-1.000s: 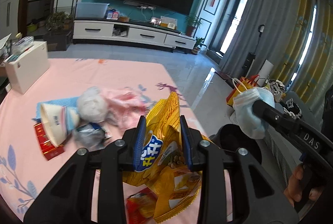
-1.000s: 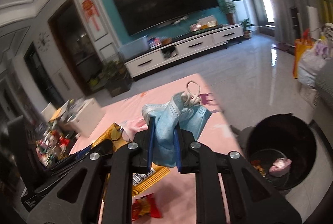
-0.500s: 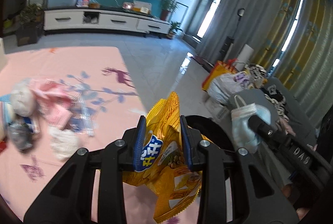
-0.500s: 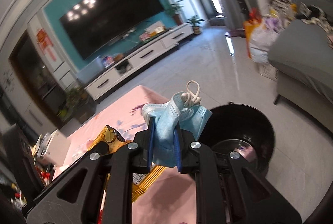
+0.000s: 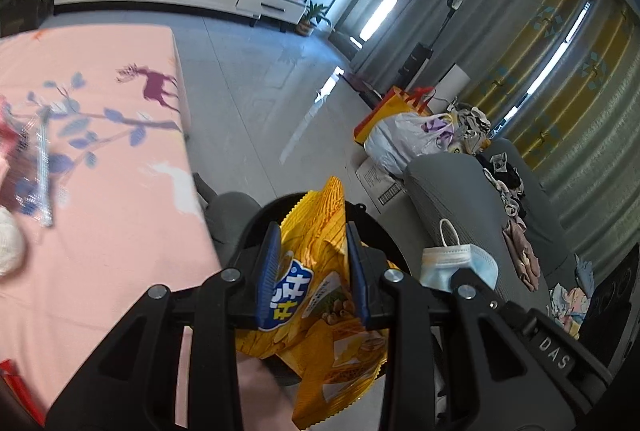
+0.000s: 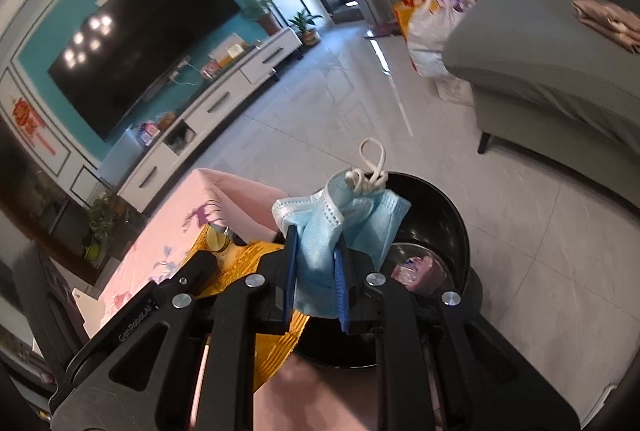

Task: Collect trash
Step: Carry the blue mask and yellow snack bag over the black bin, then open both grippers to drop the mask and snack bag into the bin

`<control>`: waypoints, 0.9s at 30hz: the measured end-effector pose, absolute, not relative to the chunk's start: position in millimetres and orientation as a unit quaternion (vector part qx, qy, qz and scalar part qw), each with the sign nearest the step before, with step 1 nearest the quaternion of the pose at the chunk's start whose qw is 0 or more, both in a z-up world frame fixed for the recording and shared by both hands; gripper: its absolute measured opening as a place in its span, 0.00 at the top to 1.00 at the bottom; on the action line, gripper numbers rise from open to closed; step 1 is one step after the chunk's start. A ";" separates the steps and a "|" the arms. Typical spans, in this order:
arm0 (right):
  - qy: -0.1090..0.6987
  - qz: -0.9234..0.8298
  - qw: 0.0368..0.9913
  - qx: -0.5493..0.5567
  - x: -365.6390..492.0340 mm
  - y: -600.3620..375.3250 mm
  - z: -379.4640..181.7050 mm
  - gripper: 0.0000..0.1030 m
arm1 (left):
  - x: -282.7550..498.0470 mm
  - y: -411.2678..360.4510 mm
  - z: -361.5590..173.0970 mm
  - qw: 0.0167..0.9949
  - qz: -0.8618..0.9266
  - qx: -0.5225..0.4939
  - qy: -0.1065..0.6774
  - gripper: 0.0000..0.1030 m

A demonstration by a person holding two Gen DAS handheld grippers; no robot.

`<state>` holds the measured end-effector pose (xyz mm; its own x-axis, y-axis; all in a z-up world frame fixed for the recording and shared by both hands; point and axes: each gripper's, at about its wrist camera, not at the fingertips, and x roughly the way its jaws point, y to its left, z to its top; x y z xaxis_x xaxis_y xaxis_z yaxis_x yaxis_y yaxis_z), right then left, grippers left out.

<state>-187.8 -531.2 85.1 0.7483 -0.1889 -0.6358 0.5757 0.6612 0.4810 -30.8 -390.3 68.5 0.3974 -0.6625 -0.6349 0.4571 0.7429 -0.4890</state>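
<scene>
Left to right at the bin: scraps of litter lie blurred at the left of the pink, deer-printed bench, awaiting collection. The left claw is clamped on a crinkled yellow snack bag, its glossy foil serrated along the top edge and hanging slack below the blue pads, over the round black trash bin that stands on the tiled floor just off the bench's corner. Beside it, the right claw pinches a pale blue face mask, soft pleated fabric bunched into a wad, white ear loops knotted and sticking up. In the right wrist view the mask sits over the bin's rim, with some pinkish rubbish already lying in the bottom.

The risk lies in the release. The bag is broad, stiff and light, so it may catch the rim or plane sideways onto the floor if the claw opens before it is well over the opening. The mask looks likely to cling, its fabric or loops snagging on a pad and staying put when the jaws part. The two claws are close together, and a knock between them could spill either load.

A grey sofa strewn with clothes fills the right.
</scene>
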 end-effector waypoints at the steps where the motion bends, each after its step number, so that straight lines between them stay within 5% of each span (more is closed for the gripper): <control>1: 0.281 -0.224 0.865 0.351 -188.0 -534.0 81.7 0.83 | -29.0 -395.1 62.9 0.822 -0.341 -0.122 0.439 0.68; 21: 0.331 -0.263 0.816 0.393 -182.8 -561.3 42.7 0.83 | -23.4 -444.5 17.6 0.793 -0.345 -0.103 0.491 0.65; 25: 0.330 -0.266 0.814 0.397 -185.1 -564.1 44.6 0.82 | -26.0 -441.8 21.4 0.796 -0.347 -0.100 0.485 0.54; 27: 0.328 -0.269 0.815 0.395 -186.4 -563.6 47.2 0.74 | -27.4 -439.7 26.1 0.796 -0.353 -0.099 0.482 0.46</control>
